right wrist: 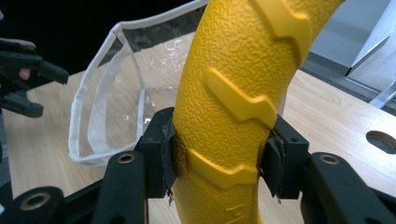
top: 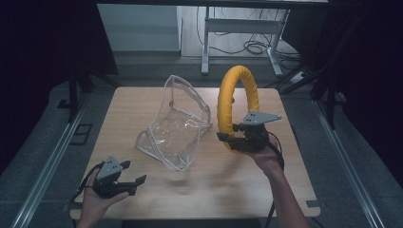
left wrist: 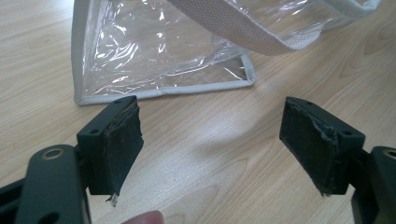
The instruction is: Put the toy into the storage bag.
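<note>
A thick yellow ring (top: 231, 102) with a pebbled, ridged surface (right wrist: 233, 84) stands upright over the right half of the table, lifted clear of the wood. My right gripper (top: 233, 138) is shut on its lower part, one pad on each side of the ring (right wrist: 219, 161). A clear plastic pouch (top: 178, 124) with white edging lies open at the table's middle, its mouth toward the ring (right wrist: 112, 93). My left gripper (top: 135, 180) hovers open near the front left corner, nothing between its pads (left wrist: 210, 149). The pouch's corner (left wrist: 163, 60) lies just beyond them.
The wooden table (top: 142, 99) has a round hole (right wrist: 383, 140) near its right side. Metal floor rails (top: 57, 152) run along both sides. A white desk frame with cables (top: 237, 33) stands behind the table.
</note>
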Motion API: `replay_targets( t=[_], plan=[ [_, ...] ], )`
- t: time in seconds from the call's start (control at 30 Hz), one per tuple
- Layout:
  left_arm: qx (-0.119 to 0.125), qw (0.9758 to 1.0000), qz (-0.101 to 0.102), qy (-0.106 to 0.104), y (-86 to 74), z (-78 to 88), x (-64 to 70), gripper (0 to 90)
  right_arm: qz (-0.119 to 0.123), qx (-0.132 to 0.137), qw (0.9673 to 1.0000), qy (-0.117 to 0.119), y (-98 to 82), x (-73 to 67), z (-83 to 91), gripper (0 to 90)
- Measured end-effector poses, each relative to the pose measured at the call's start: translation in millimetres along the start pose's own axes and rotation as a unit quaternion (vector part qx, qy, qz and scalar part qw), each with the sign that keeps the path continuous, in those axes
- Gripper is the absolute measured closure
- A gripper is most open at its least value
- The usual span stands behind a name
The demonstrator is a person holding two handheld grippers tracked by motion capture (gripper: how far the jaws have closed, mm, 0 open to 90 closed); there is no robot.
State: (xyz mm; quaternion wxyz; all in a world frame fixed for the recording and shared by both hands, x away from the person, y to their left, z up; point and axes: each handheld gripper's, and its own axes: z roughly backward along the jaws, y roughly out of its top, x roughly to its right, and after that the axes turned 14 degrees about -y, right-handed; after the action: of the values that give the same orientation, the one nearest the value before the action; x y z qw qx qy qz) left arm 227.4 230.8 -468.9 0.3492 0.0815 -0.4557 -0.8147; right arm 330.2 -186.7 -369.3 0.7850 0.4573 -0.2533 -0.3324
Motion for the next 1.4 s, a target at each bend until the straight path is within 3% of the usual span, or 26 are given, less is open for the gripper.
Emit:
replay_targets(
  t=[0.63, 0.8, 1.4],
  plan=[
    [-0.005, 1.0, -0.001, -0.004, -0.5, -4.0, 1.2, 20.8, -0.015, 0.042, 0.9989, 0.012, 14.0, -4.1, 2.0, 51.0],
    [-0.005, 1.0, -0.002, -0.004, -0.5, -3.9, 1.4, 20.8, -0.016, 0.052, 0.9982, 0.024, 21.1, -6.7, 1.9, 51.0],
    [-0.008, 0.9999, -0.003, -0.006, -0.8, -6.0, 1.7, 20.8, -0.017, 0.099, 0.9943, 0.035, 44.6, -13.3, 10.2, 50.9]
  ],
)
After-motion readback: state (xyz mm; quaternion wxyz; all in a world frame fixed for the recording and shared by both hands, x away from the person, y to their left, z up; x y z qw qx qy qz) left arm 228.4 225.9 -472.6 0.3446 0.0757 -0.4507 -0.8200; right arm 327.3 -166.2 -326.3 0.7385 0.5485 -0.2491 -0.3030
